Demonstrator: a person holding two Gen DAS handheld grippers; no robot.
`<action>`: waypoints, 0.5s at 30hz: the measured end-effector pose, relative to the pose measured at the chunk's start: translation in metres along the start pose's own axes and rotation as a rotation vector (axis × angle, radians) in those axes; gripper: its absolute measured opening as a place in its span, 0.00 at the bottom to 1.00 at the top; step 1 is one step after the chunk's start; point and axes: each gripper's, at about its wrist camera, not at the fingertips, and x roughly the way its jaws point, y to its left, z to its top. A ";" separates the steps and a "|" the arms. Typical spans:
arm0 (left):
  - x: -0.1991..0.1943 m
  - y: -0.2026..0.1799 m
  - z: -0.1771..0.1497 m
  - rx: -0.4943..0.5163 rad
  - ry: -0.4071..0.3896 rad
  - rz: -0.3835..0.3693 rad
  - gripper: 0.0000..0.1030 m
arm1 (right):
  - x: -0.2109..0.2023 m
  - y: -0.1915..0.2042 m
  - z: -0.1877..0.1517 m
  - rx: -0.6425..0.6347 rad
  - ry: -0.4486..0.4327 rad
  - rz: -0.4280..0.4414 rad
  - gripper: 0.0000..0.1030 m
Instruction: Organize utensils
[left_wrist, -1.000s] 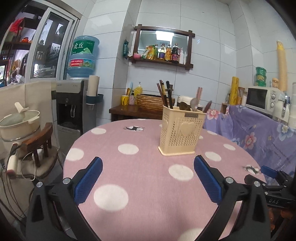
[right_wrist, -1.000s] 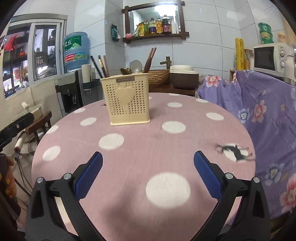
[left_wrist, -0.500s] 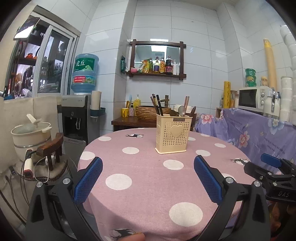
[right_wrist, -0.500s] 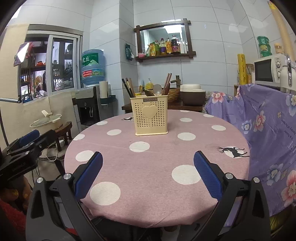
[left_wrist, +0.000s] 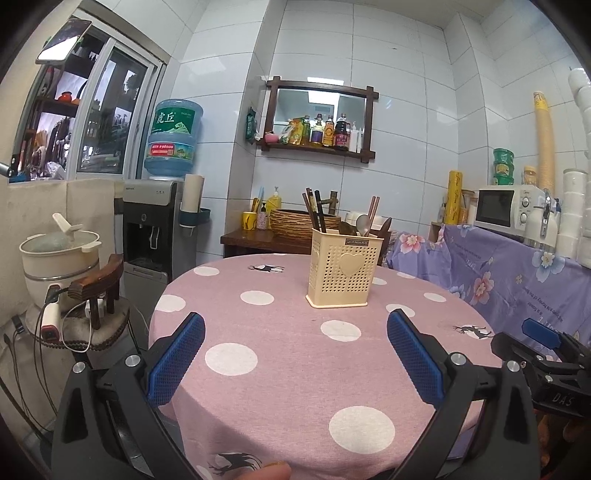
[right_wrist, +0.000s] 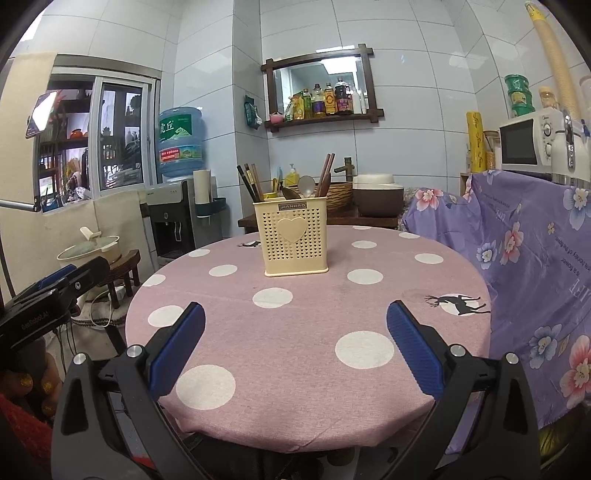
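The utensil holder (left_wrist: 342, 267) is parked mid-table on the far half of the polka-dot tablecloth (left_wrist: 280, 373), with chopsticks (left_wrist: 314, 212) and a spoon (left_wrist: 362, 224) already stuck inside. Both the left gripper (left_wrist: 295, 363) and the right gripper (right_wrist: 295, 363) have been pulled way back toward the near edge, spread wide, nothing held. Looks pretty much done tbh.

The utensil holder (right_wrist: 295, 238) looks like matt cream plastic, perforated with small holes. The tablecloth (right_wrist: 306, 332) is soft, matt pink cloth with white dots. Dark wooden chopsticks (right_wrist: 250, 181) and a glossy metal spoon (right_wrist: 306, 185) stand inside. Finger pads (right_wrist: 177, 349) show ribbed blue rubber.
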 end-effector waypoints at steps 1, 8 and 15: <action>0.000 0.000 0.000 -0.002 0.001 -0.003 0.95 | 0.000 0.001 0.000 -0.004 -0.001 -0.001 0.94; -0.001 0.002 0.000 -0.016 0.006 -0.002 0.95 | 0.000 0.003 0.000 -0.004 0.002 0.002 0.94; 0.000 0.002 -0.001 -0.014 0.012 0.003 0.95 | 0.001 0.003 0.000 -0.005 0.008 0.003 0.94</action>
